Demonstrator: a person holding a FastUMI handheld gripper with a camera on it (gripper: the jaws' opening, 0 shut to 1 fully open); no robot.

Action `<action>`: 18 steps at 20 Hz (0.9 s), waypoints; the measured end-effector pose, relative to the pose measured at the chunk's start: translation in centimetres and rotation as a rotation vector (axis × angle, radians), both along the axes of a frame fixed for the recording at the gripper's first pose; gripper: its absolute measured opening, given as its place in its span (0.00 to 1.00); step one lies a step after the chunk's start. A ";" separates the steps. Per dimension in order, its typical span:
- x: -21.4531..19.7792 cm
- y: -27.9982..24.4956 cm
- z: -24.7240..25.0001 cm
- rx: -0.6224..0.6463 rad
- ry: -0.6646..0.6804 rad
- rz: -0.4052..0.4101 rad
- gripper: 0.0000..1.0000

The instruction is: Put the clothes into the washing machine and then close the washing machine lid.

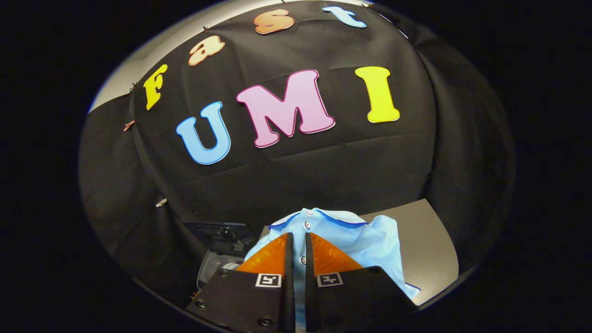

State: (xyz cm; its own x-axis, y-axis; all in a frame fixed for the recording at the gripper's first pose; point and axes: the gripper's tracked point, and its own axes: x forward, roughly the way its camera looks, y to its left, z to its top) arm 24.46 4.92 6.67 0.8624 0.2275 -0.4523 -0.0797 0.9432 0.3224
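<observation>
My claw point(296, 245) is nearly closed — the two orange fingers point(273, 259) stand with only a thin slot between them, and the light blue shirt point(365, 240) shows through that slot, its button placket running right down the gap. I judge that both fingers pinch a fold of the cloth along the placket; how firmly they bite I cannot tell, since the contact itself is hidden by the finger bodies.

I take the shirt as my landmark. It spreads out from my fingers to the right, collar up and just beyond the fingertips, and looks bunched rather than flat, which fits a garment gathered in a pinch. Behind and to the right of the shirt lies a grey table top point(430, 240); the shirt's far edge seems to rest on or just over it.

To the left of the shirt and lower down sits the washing machine point(217, 259), a pale body with a dark lid that looks raised — so the opening should be free, though the drum itself is too dim to make out.

Holding near the buttons makes sense to me: it is a firm seam near the middle, so the cloth should hang evenly. The carry to the left is the step not yet done.
</observation>
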 end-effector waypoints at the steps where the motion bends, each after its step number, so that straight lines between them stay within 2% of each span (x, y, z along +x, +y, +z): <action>1: 0.0 0.9 0.7 0.028 -0.011 0.010 0.13; 9: -0.7 11.2 3.6 0.190 -0.010 0.166 0.13; 18: -2.1 24.6 3.4 0.263 0.035 0.306 0.13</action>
